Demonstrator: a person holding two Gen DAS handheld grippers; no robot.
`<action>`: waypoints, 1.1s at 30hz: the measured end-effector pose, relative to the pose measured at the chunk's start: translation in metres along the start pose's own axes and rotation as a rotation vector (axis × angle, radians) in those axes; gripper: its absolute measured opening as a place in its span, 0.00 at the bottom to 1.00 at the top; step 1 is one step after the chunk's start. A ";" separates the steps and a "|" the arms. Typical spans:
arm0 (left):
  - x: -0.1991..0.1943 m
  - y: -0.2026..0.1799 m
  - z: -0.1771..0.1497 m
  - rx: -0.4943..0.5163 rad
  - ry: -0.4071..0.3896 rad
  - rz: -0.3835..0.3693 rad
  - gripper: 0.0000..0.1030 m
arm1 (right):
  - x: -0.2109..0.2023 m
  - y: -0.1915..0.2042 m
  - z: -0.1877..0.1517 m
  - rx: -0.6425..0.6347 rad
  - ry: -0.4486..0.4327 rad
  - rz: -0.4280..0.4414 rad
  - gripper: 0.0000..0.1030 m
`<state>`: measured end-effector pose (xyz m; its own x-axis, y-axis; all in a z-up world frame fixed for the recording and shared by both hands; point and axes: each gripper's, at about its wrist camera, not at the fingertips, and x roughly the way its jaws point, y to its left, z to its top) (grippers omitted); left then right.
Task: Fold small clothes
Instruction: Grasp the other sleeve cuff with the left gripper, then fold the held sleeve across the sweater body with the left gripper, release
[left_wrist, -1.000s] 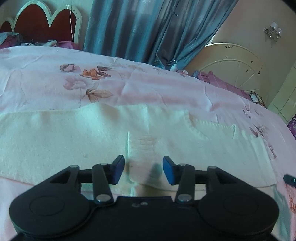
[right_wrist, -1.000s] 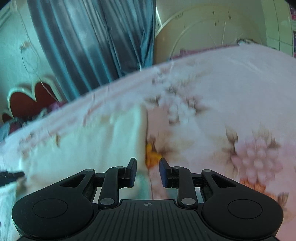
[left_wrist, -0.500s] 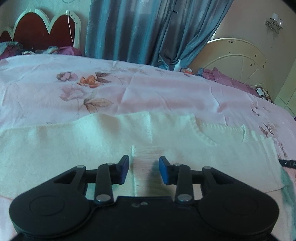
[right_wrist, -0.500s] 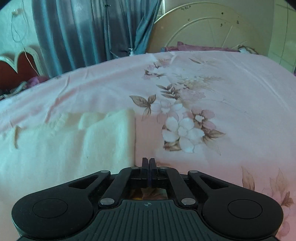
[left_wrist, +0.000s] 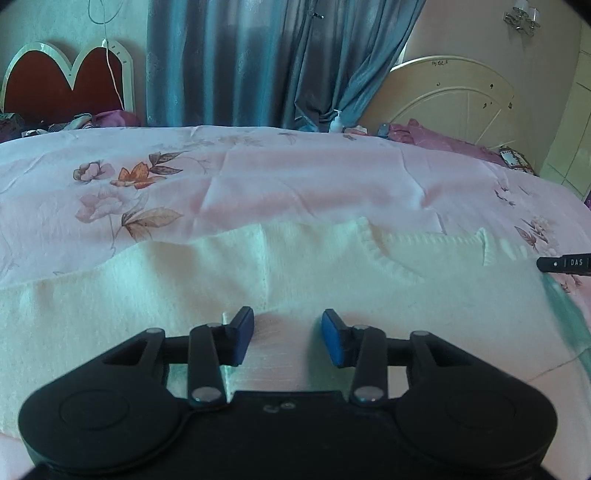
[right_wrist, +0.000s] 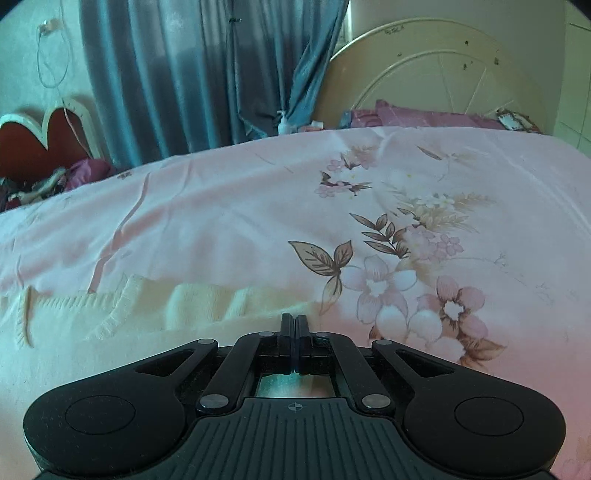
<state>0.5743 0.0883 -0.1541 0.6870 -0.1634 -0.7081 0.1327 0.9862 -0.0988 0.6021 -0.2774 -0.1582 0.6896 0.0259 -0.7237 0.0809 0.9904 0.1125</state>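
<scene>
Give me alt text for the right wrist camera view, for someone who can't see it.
A black two-finger tool, its jaws shut, sits at the right edge of a cream knitted garment spread flat on a pink floral bedsheet; whether it pinches the fabric cannot be seen. Behind the bed hang blue-grey curtains beside a cream arched headboard.

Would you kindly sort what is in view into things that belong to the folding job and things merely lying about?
Belongs to the job:
- cream knit garment
- left hand-held gripper, jaws opening
- right hand-held gripper, shut

Lying about:
- purple pillow
- pump bottle
- blue curtain
</scene>
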 end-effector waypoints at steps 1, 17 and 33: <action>-0.003 0.000 -0.001 0.000 -0.002 0.002 0.39 | -0.004 0.000 -0.001 0.001 0.009 0.008 0.00; -0.045 -0.024 -0.037 0.041 0.009 -0.002 0.40 | -0.090 0.017 -0.081 -0.084 0.047 0.023 0.00; -0.098 0.056 -0.065 -0.172 -0.067 0.120 0.72 | -0.132 0.023 -0.089 0.070 -0.004 0.069 0.00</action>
<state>0.4675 0.1614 -0.1358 0.7370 -0.0398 -0.6747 -0.0735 0.9876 -0.1385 0.4484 -0.2457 -0.1205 0.6983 0.0928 -0.7097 0.0831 0.9743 0.2092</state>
